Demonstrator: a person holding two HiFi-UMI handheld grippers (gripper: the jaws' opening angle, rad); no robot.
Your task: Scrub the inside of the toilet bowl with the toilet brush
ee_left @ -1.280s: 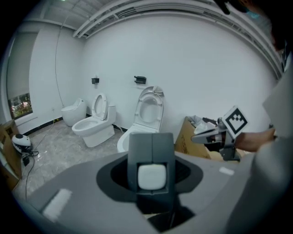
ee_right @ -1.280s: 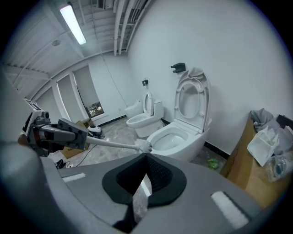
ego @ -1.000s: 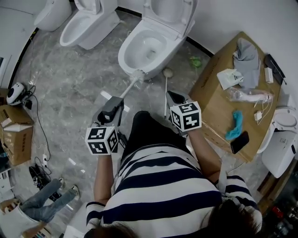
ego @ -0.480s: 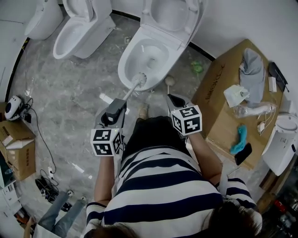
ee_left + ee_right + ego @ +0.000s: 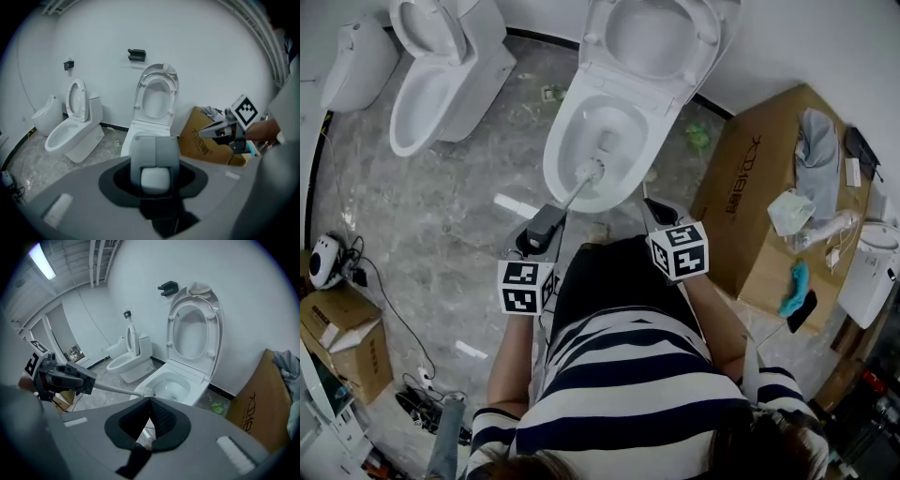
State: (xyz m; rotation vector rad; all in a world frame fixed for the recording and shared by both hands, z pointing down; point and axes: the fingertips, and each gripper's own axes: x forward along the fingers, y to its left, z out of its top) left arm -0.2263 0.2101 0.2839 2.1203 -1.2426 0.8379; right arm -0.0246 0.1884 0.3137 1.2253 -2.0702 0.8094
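White ceramic toilet bowl (image 5: 558,164); white-headed toilet brush (image 5: 589,172) on a pale grey handle; grey veined stone-pattern floor (image 5: 441,216). Left hand-held gripper (image 5: 549,221) and right hand-held gripper (image 5: 653,206): dark grey bodies, cubes with black-and-white square markers. Brown cardboard box (image 5: 750,216), teal cloth (image 5: 794,281); person's shirt (image 5: 628,394) in dark and white stripes.

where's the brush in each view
Head view: centre, brush head at the near edge of the bowl.
Left gripper view: bottom centre, handle end between the jaws.
Right gripper view: lower left, handle slanting to the bowl.
Shared landmark: raised toilet lid.
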